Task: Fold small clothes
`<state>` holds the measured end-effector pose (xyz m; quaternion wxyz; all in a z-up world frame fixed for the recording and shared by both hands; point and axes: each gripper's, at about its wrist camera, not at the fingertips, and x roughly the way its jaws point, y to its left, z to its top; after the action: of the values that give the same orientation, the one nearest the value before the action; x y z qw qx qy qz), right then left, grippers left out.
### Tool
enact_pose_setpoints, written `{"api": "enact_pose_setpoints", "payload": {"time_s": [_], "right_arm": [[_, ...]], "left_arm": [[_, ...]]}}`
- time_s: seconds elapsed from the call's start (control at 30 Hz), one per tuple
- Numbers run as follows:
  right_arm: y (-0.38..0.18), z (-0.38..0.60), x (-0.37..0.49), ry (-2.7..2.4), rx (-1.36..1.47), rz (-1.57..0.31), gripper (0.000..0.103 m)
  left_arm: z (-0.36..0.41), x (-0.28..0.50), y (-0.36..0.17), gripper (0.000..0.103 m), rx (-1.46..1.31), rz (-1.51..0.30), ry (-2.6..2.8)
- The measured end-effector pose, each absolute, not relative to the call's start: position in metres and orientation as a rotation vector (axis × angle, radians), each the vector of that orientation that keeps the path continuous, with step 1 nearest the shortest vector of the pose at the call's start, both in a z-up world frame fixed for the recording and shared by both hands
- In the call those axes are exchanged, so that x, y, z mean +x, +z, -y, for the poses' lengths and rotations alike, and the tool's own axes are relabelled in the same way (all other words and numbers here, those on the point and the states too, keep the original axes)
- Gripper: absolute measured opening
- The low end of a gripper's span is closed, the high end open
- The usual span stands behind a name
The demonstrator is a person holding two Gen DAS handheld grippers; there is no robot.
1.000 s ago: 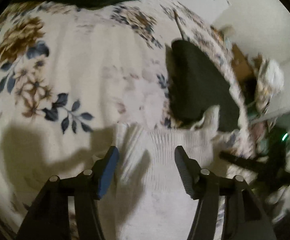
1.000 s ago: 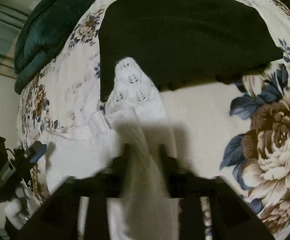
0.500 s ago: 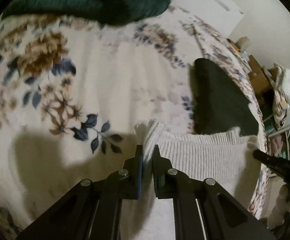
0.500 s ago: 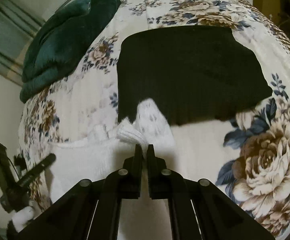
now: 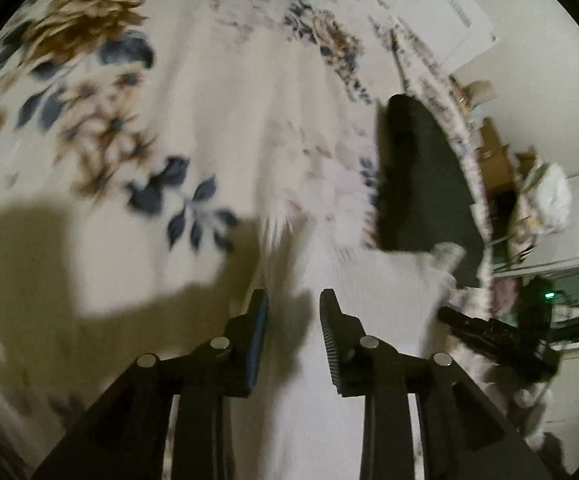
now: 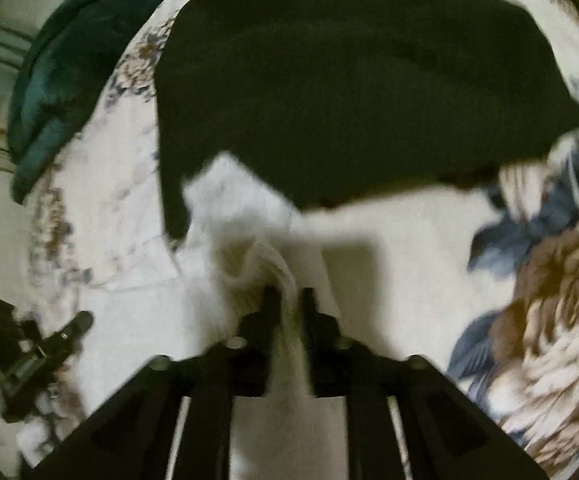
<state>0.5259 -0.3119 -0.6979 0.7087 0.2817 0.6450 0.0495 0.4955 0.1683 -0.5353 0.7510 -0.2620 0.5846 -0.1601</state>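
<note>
Down at the bottom of the left wrist view, your left hand-held gripper [image 5: 293,300] has its jaws spread apart, with nothing pinched between them. The white knit top [image 5: 369,292] lies right under and ahead of it on the floral bedspread [image 5: 209,120], stretching off to the right toward your other hand-held gripper [image 5: 485,328]. So its long axis runs across your view, not away from you. A fuzzy bit of the white fabric pokes up just past the left fingertip, but it's too blurry to say whether that's a hem or a cuff. Beyond the top sits a black garment [image 5: 417,184], touching or nearly touching its far edge. To your left it's all bare bedspread, lots of room. The bed edge is off to the right, near the other gripper.

Over in the right wrist view, your right hand-held gripper [image 6: 287,296] has its jaws nearly together with a strip of the white knit top [image 6: 233,208] running between them, so I'd say it's pinching the fabric. The black garment [image 6: 349,80] fills the space straight ahead, with a corner of the white top overlapping it. A green blanket [image 6: 61,80] sits far left. Folding forward looks tight to me; pull toward yourself first.
</note>
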Motion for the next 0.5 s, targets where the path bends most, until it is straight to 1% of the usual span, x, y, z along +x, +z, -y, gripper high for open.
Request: {"api": "enact_pose_setpoints", "payload": {"time_s": [0.03, 0.07, 0.13, 0.17, 0.27, 0.33, 0.37, 0.4, 0.43, 0.5], "right_arm": [[-0.695, 0.315, 0.517, 0.132, 0.660, -1.434, 0.049], [-0.691, 0.319, 0.504, 0.155, 0.691, -1.430, 0.055], [-0.684, 0.323, 0.477, 0.200, 0.737, -1.430, 0.057], [-0.681, 0.322, 0.462, 0.212, 0.753, -1.444, 0.059], [-0.689, 0.315, 0.423, 0.240, 0.807, -1.508, 0.059], [-0.699, 0.307, 0.404, 0.243, 0.813, -1.555, 0.059], [-0.705, 0.302, 0.394, 0.240, 0.815, -1.571, 0.059], [-0.710, 0.299, 0.387, 0.238, 0.820, -1.581, 0.060], [-0.713, 0.296, 0.382, 0.228, 0.820, -1.581, 0.058], [-0.710, 0.291, 0.377, 0.188, 0.765, -1.545, 0.018]], "left_arm": [[-0.173, 0.483, -0.530, 0.039, -0.592, -1.268, -0.357], [-0.177, 0.469, -0.526, 0.044, -0.607, -1.259, -0.358], [-0.180, 0.440, -0.524, 0.045, -0.634, -1.272, -0.368], [-0.179, 0.431, -0.526, 0.045, -0.634, -1.289, -0.365], [-0.168, 0.400, -0.533, 0.045, -0.620, -1.324, -0.367], [-0.157, 0.385, -0.537, 0.042, -0.555, -1.337, -0.356], [-0.154, 0.378, -0.538, 0.035, -0.528, -1.325, -0.357], [-0.153, 0.373, -0.539, 0.025, -0.510, -1.314, -0.354], [-0.153, 0.372, -0.542, 0.012, -0.501, -1.319, -0.353], [-0.159, 0.375, -0.545, 0.008, -0.502, -1.308, -0.326]]}}
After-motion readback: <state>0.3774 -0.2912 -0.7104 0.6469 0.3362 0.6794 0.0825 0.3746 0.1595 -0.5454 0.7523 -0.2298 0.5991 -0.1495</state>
